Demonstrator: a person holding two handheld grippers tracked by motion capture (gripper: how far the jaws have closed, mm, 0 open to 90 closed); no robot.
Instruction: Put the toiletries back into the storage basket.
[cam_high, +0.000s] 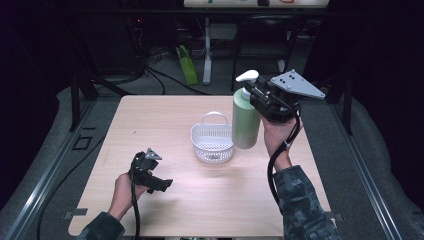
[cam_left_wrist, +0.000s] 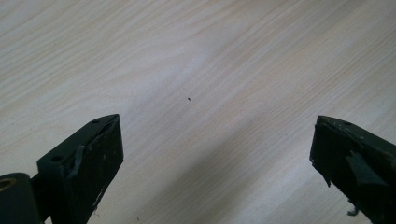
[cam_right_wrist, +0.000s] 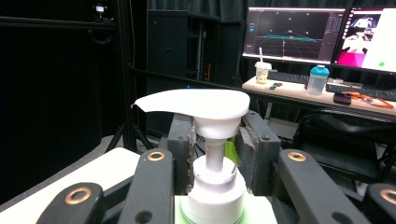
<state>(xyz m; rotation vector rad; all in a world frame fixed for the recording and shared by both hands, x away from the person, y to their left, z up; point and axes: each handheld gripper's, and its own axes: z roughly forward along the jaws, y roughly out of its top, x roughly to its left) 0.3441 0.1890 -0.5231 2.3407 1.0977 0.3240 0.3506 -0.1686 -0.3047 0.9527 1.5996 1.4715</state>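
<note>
A pale green pump bottle (cam_high: 246, 122) with a white pump head (cam_high: 247, 76) stands upright just right of a white handled basket (cam_high: 212, 145) on the light wood table (cam_high: 165, 115). My right gripper (cam_high: 255, 95) is shut on the bottle's top. In the right gripper view its fingers (cam_right_wrist: 182, 140) flank the white collar under the pump head (cam_right_wrist: 196, 105). Whether the bottle's base touches the table I cannot tell. My left gripper (cam_high: 159, 182) rests low at the table's front left, and its jaws (cam_left_wrist: 215, 135) are wide apart over bare wood.
Beyond the table's far edge are dark floor, cables, a green object (cam_high: 187, 65) and desk legs. The right gripper view shows a desk (cam_right_wrist: 299, 91) with monitors, a cup and a blue-lidded bottle (cam_right_wrist: 317, 79), and a black chair (cam_right_wrist: 345, 135).
</note>
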